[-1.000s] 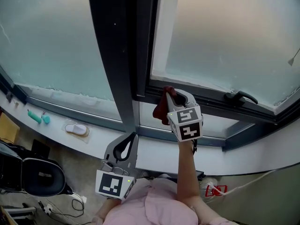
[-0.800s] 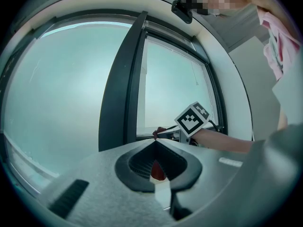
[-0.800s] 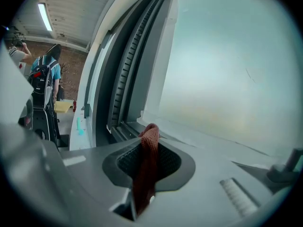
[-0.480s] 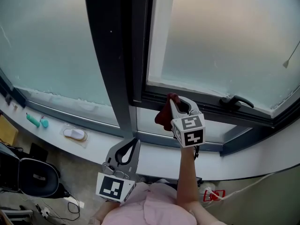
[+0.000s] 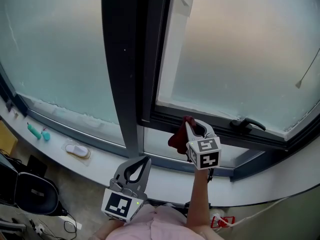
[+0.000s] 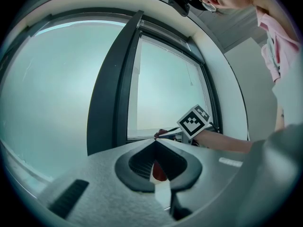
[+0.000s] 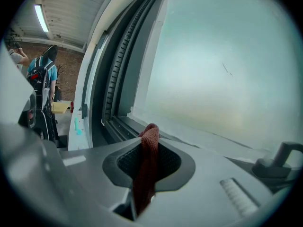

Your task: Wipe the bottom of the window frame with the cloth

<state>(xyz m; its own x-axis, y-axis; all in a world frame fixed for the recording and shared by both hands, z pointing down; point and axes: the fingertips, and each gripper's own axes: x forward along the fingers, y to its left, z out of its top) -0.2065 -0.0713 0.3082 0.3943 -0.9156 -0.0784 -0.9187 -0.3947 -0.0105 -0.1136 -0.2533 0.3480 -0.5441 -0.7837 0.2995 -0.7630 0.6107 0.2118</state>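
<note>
Head view: right tool (image 5: 190, 124) covers part of the cloth (image 5: 178, 137); can't tell if cloth meets window frame (image 5: 165, 115) behind it. Hand on left tool (image 5: 142, 161) hidden under marker cube. Teal bits (image 5: 37, 132) & white obj. (image 5: 77, 150) on sill (image 5: 97, 160) too small to ID. Right gripper view: window handle (image 7: 280, 159) cut off at right edge; cloth's lower end lost btwn jaws.

Soft, diffuse daylight reaches us through the frosted panes (image 5: 240, 54), pale teal turning warm; the window frame (image 5: 125, 84) reads nearly black against it. We find both gripper views bulged fish-eye with dark corners, their nearest foreground blurred.
</note>
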